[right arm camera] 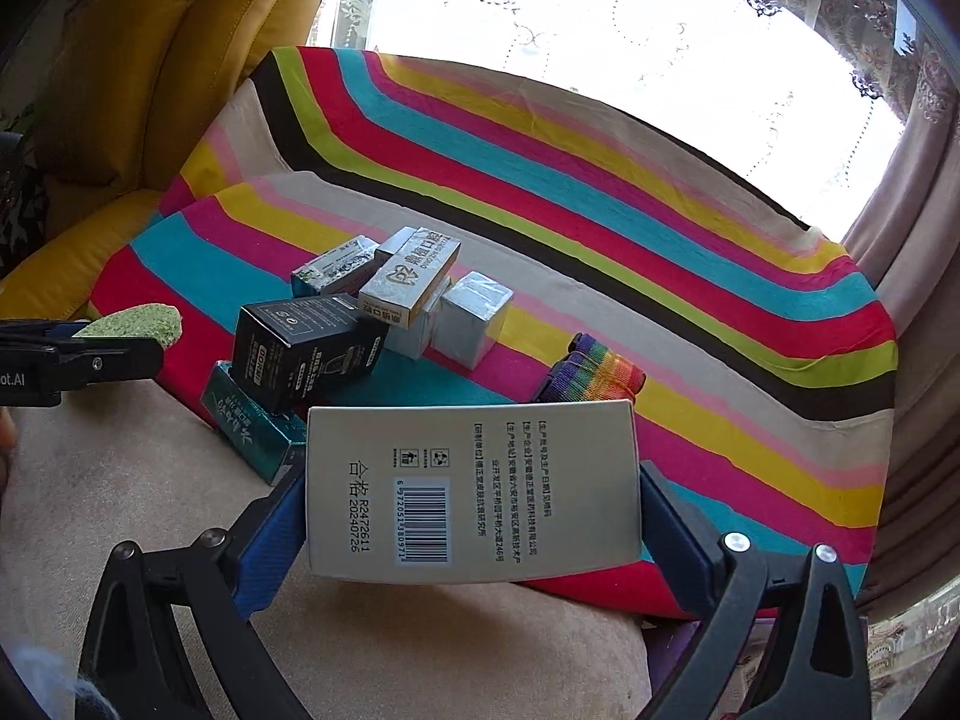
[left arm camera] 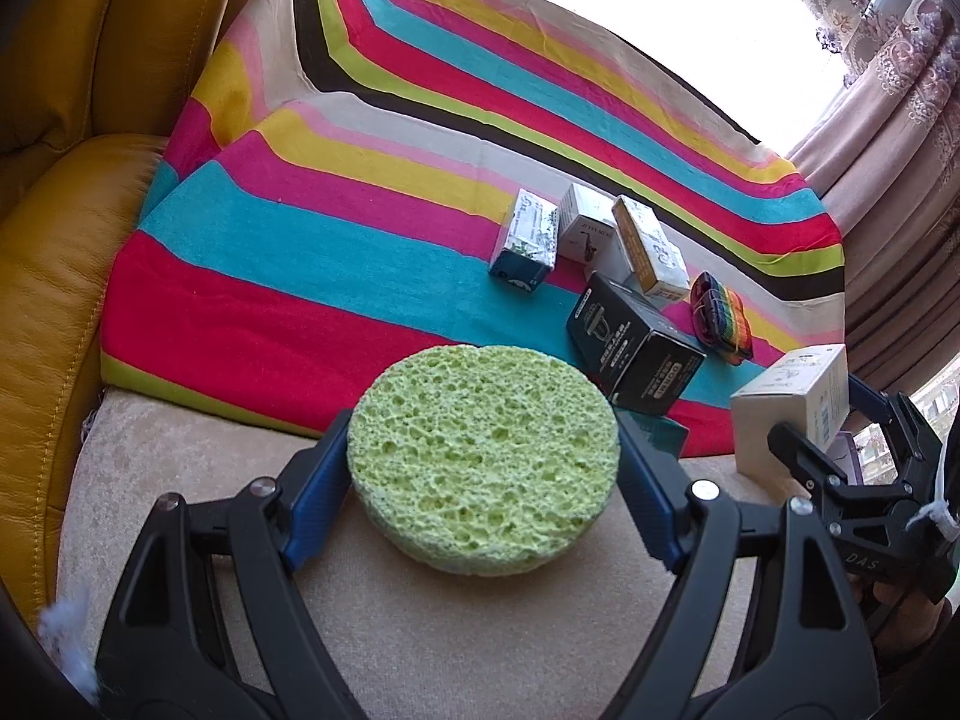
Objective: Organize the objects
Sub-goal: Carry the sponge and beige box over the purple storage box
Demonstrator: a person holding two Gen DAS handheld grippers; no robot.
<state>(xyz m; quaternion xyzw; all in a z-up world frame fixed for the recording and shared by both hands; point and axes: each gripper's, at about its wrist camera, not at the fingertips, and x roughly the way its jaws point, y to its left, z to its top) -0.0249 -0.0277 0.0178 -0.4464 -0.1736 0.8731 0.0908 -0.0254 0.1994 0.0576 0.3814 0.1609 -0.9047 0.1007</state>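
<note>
While left jaws pinch a green sponge [left arm camera: 483, 456], right jaws clamp a white box [right arm camera: 474, 492].

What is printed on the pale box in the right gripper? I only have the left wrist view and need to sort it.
Observer: The pale cardboard box shows a barcode and Chinese print on its upper face.
Operator: Is it gripped squarely?
Observer: Yes, the right gripper has a blue pad on each side of it.
Operator: Anything under the black box?
Observer: The black carton rests partly on a teal box.
</note>
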